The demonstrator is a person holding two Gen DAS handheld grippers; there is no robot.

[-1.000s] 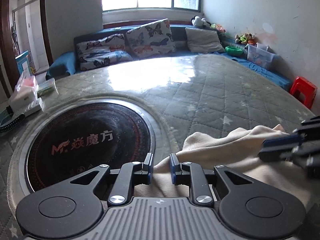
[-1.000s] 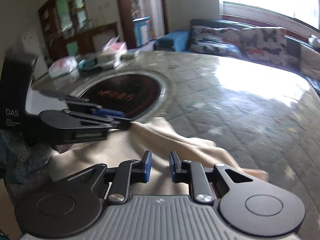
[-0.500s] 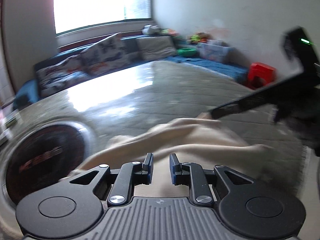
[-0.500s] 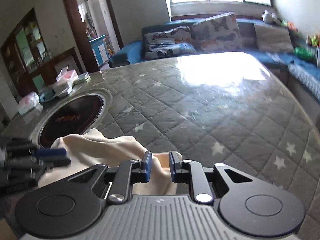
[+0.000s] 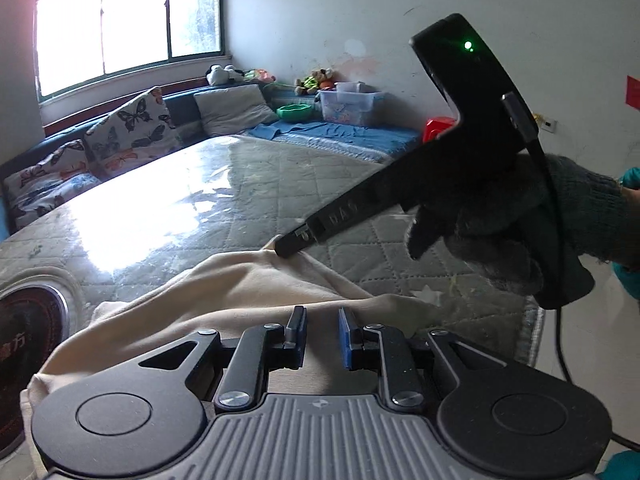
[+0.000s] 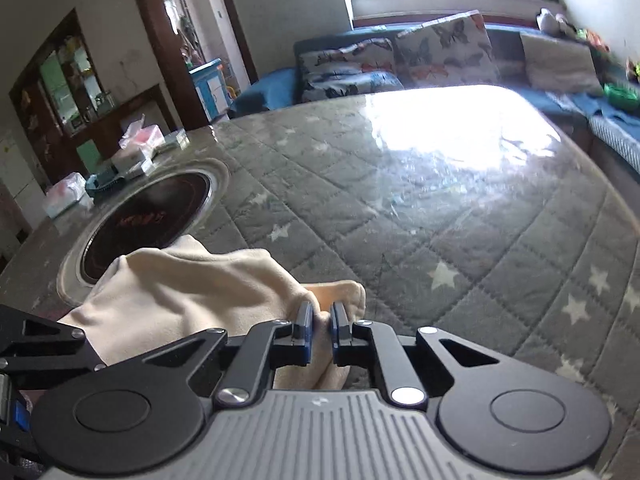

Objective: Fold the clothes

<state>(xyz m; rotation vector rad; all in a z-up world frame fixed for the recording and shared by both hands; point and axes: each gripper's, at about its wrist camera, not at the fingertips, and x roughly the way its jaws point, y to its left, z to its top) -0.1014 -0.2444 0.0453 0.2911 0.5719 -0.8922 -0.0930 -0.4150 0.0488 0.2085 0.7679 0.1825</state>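
cream garment (image 6: 188, 292) bunched near table (image 6: 440, 208) front edge. right gripper (image 6: 319, 326) pinching its right-hand fold; left gripper (image 5: 322, 334) parted, empty, over left part.

Bright window (image 5: 128, 28) lights white walls (image 5: 360, 8); butterfly cushions (image 5: 128, 128) line a blue sofa (image 6: 272, 84); dark wooden doorway (image 6: 160, 40).

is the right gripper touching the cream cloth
Touching. In the right wrist view the right gripper has a fold of the cream cloth pinched between its nearly shut blue pads.
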